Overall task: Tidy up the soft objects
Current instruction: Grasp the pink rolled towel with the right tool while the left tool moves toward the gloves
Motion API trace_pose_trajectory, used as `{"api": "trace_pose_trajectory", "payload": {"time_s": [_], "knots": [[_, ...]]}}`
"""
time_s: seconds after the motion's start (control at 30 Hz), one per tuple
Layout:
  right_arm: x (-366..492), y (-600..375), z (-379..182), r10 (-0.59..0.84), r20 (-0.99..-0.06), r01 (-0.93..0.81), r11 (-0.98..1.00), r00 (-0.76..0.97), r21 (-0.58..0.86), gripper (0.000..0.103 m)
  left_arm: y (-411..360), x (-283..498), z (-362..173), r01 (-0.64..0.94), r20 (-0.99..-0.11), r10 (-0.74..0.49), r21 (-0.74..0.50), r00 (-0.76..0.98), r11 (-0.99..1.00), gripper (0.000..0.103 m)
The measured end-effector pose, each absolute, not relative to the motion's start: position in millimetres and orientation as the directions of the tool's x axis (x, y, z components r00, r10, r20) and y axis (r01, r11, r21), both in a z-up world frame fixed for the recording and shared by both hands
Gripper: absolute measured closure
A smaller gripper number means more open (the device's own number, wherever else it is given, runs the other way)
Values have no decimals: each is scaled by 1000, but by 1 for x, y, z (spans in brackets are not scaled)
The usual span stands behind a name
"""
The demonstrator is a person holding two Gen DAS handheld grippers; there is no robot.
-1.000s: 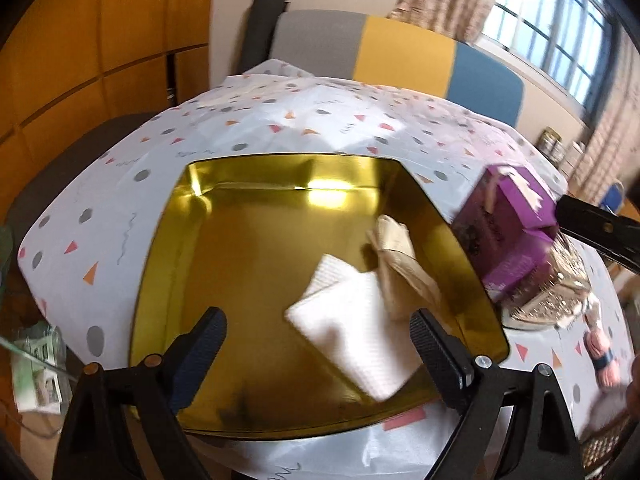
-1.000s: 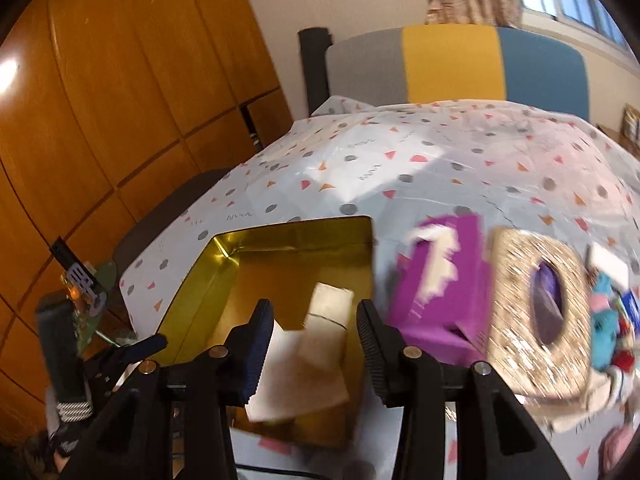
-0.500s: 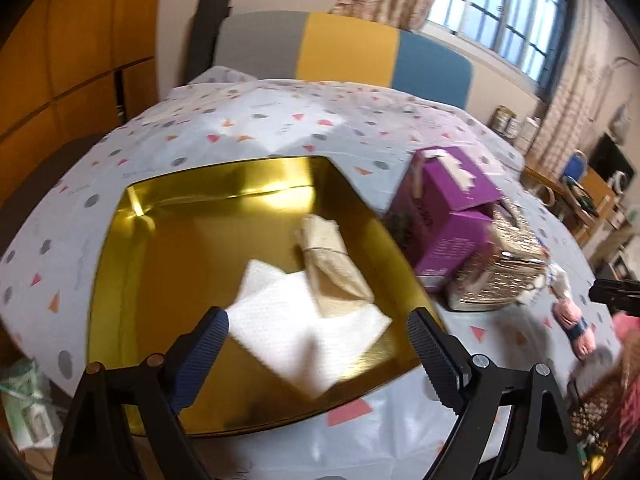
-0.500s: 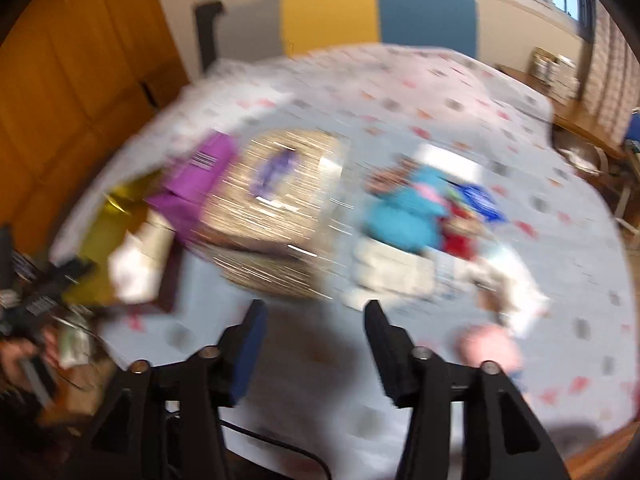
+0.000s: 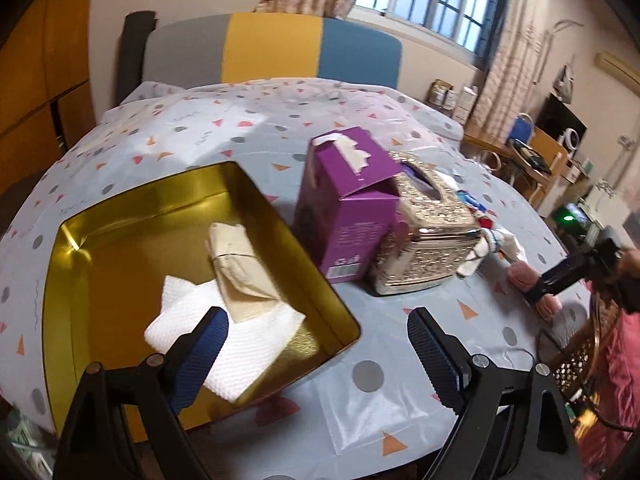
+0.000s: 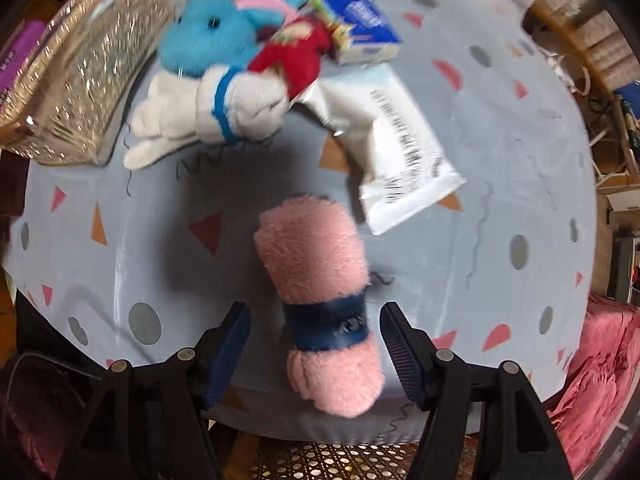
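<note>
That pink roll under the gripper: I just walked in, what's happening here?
A person is sorting soft things with two handheld grippers. The right gripper points down over the pink rolled towel, jaws just opening, straddling it without pressing. The left gripper hovers open by the gold tray, which already holds a white cloth and beige bundle.

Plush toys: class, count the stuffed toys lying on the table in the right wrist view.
3, bunched beside the glittery tissue box: a blue plush at the top, a red plush to its right, a white plush below. More may be hidden underneath.
</note>
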State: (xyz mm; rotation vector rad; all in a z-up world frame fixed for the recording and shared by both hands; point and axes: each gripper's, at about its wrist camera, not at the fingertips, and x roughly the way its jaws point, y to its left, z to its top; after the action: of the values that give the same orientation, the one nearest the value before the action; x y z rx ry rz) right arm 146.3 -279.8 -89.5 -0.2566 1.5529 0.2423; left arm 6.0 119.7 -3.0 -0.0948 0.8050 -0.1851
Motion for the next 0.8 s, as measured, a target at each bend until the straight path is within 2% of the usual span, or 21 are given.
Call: {"api": "trace_pose_trajectory", "payload": {"time_s": [0.1,0.23,0.4,0.53,0.8], "knots": [[148,-277,-100,-51,-999,-324,945,-18,-43,38,112,3,2,178,-694,-244,-168,677,970,12],[145,-279,-111,-90,-996,-344,936,-20,-77,68,93,0,12,281,-675,-309,-156,670,947,15],[129,-285,-92,-42,-996,-339,938,73,-65,69,63,1,21,411,-670,-389,-135,633,902,24],[124,-293,-92,-26,-996,-292,955,88,-51,68,34,6,28,484,-674,-424,-111,605,868,25],[138,-305,-103,-43,-999,-195,980,17,-45,68,-38,29,43,634,-698,-494,-74,518,770,40]]}}
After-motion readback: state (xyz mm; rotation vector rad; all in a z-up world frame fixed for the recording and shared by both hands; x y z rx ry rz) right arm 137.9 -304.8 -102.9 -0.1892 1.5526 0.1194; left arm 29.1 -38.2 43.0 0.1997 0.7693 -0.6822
